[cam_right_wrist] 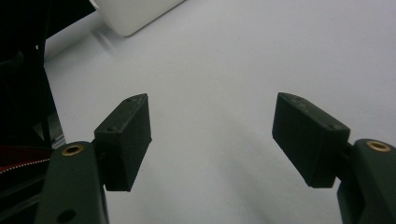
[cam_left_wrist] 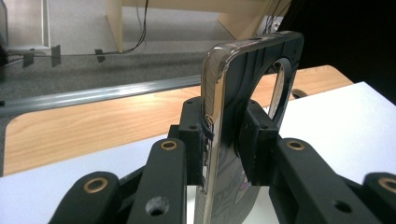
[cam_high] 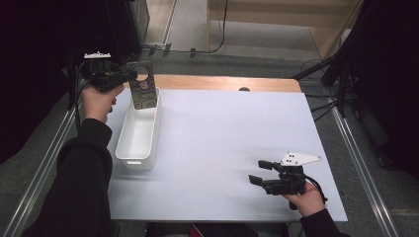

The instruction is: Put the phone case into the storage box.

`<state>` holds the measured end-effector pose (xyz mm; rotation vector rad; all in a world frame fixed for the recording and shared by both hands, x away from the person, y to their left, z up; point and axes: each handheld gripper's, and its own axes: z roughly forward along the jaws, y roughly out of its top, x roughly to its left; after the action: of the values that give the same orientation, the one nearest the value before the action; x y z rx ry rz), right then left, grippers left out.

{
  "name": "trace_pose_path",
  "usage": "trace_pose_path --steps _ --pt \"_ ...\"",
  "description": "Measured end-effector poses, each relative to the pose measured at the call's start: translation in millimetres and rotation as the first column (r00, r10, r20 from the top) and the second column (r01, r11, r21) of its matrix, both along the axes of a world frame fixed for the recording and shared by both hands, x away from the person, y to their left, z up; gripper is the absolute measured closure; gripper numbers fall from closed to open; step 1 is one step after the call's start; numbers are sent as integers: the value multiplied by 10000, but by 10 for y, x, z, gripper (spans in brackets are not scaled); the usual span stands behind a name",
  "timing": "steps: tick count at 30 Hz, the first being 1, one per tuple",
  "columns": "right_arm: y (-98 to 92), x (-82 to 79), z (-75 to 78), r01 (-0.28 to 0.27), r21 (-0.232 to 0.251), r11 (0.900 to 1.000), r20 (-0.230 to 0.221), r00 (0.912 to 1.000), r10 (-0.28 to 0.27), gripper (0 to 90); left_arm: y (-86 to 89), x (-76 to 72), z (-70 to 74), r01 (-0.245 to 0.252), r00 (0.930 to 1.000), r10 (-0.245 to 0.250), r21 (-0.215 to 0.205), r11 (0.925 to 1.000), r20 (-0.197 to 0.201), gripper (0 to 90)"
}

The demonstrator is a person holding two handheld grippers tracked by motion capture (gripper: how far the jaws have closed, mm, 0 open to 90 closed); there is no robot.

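A phone case (cam_high: 144,90) is held upright between the pads of the left gripper (cam_high: 132,75), clamped on its edge, above the far end of the white bin (cam_high: 136,143) near the desk's (cam_high: 222,128) far left corner. The right gripper (cam_high: 261,172) is kept wide and empty near the desk's near right corner.

Glossy case, matt tools, smooth white plastic

The phone case (cam_left_wrist: 233,140) looks like glossy plastic with a shiny clear rim; the left tool (cam_left_wrist: 224,144) and right tool (cam_right_wrist: 212,140) are matt black plastic; the bin (cam_high: 138,136) is smooth white plastic; the worktop (cam_high: 222,148) is matt white with a wood edge.
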<state>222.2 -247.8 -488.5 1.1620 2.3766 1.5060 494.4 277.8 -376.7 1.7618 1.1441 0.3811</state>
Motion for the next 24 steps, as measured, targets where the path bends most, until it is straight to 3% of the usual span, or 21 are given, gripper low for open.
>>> trace_pose_path --steps 8,15,24 --pt "2 11 -7 -22 56 10000 -4 10000 22 270 -20 21 -84 -47 10000 47 -29 10000 -14 725" --pt "3 13 -11 -23 16 10000 -30 10000 23 271 -68 34 -153 63 10000 -62 330 9994 -34 725" --pt "17 11 -9 -45 0 10000 -3 10000 45 271 -29 73 -232 25 9999 -24 58 10000 -114 724"
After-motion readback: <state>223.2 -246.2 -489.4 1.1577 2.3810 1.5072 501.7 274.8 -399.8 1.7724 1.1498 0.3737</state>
